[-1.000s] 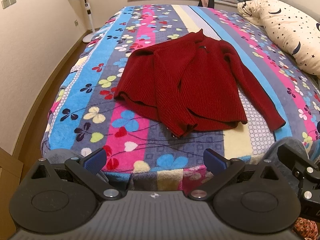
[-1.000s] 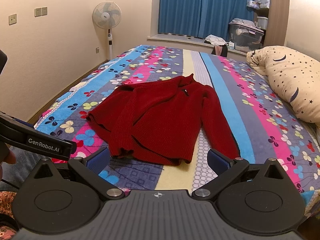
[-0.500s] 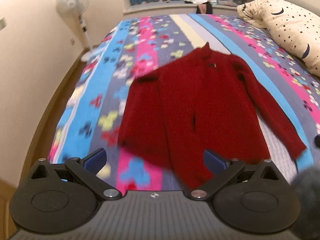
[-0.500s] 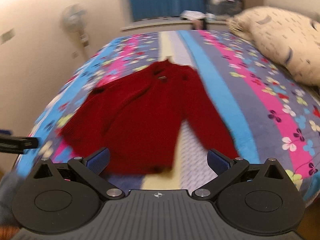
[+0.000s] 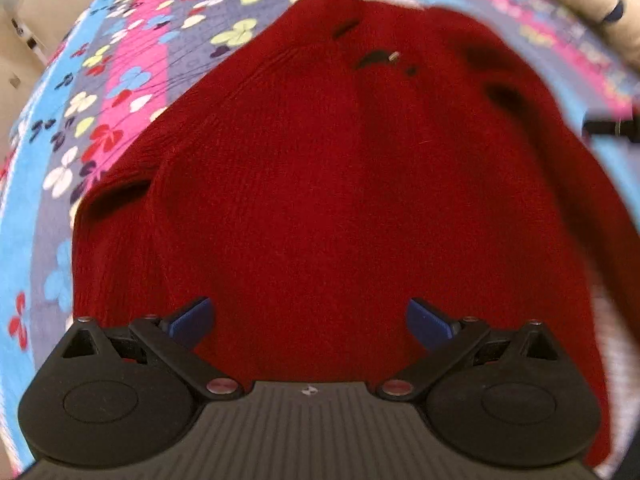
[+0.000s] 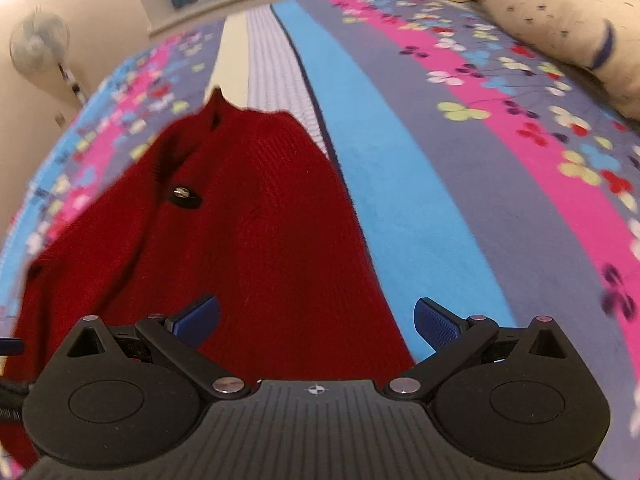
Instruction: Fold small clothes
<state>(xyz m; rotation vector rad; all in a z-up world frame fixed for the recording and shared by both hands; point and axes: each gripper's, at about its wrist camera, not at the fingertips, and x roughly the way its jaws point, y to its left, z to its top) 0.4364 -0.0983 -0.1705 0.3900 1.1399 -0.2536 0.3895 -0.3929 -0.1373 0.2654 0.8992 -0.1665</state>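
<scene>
Both the left gripper (image 5: 310,318) and the right gripper (image 6: 316,318) hang with jaws spread wide and empty, close over the red sweater (image 5: 340,184) spread on the flowered bedspread (image 6: 460,184).

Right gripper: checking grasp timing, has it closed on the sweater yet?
No, the right gripper is open above the red sweater, pinching nothing.

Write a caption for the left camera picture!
Open left gripper hovering low over a dark red knitted sweater on a flowery striped blanket.
</scene>
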